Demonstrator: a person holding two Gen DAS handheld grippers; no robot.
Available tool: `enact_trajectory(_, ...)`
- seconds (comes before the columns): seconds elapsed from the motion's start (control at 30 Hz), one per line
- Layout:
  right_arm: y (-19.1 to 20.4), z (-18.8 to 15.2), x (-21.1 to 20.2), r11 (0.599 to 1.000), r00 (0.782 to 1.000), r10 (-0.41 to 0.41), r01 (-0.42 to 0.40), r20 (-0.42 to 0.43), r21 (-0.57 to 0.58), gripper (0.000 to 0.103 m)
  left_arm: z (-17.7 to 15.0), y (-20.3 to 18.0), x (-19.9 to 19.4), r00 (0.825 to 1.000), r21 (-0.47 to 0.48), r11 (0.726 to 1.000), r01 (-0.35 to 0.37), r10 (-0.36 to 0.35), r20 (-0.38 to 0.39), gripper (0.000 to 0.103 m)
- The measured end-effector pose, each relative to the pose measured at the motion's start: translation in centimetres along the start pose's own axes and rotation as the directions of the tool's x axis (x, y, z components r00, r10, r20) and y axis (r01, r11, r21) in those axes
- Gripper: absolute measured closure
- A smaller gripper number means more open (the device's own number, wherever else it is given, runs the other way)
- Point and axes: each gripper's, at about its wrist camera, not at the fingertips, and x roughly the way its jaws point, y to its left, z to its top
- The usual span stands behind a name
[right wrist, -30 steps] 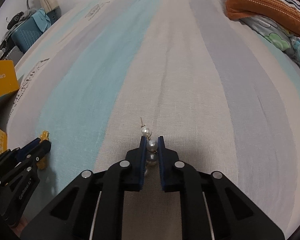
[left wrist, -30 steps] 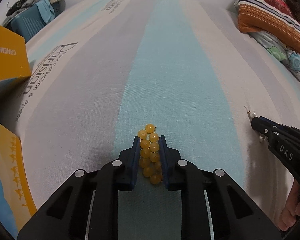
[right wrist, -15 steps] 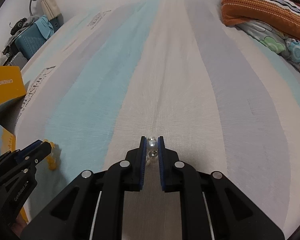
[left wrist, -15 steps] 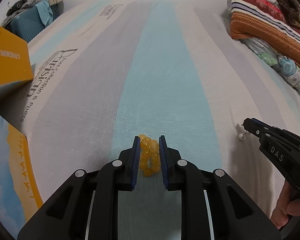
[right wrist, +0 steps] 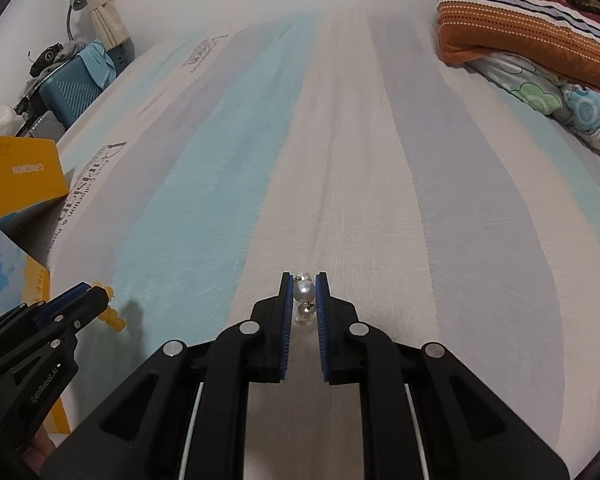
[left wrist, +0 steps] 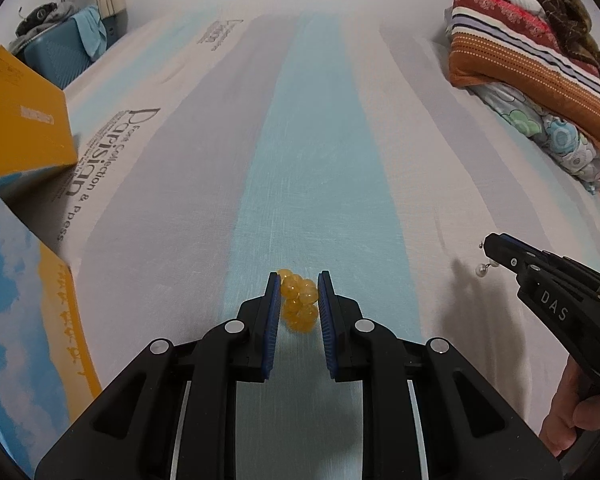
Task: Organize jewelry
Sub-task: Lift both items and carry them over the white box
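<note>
two grippers' fingers pinch jewelry: left [left wrist: 299,294] round amber beads [left wrist: 299,300] (glossy), right [right wrist: 304,294] smooth pearls [right wrist: 304,298].

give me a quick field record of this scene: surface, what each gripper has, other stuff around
surface: striped bedsheet, printed lettering near its left edge
left gripper: shut on yellow bead bracelet, bunched between the pads
right gripper: shut on pearl earrings, white beads with small metal parts
lifted: both pieces hang clear of the sheet, shadows below
left side: yellow box standing at the sheet's edge
right side: striped pillow on floral bedding
person: a hand on the right gripper's handle
</note>
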Motion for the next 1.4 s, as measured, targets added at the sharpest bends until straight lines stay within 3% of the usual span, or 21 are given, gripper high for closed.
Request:
enact_trajectory(0.73,3.6,-1.7,-7.5,0.999,0.996,0.029,-0.027,0.079,-0.031,0.093,-2.0,1.5,-8.2,0.996,0.006,1.0,-0.011,0.01,0.086,0.085)
enact_trajectory(1.13,8.8,-2.8,-12.5,0.993,0.988,0.077,-0.063,0.134,-0.099,0.093,-3.9,4.4,-14.1,0.989,-0.015,1.0,-0.006,0.008,0.149,0.085)
enact_trajectory(1.4,13.6,-3.8,-15.2,0.982,0.979,0.126,-0.101,0.16,-0.157,0.093,-5.9,8.6,-18.7,0.98,-0.065,0.998,-0.018,0.03,0.198,0.085)
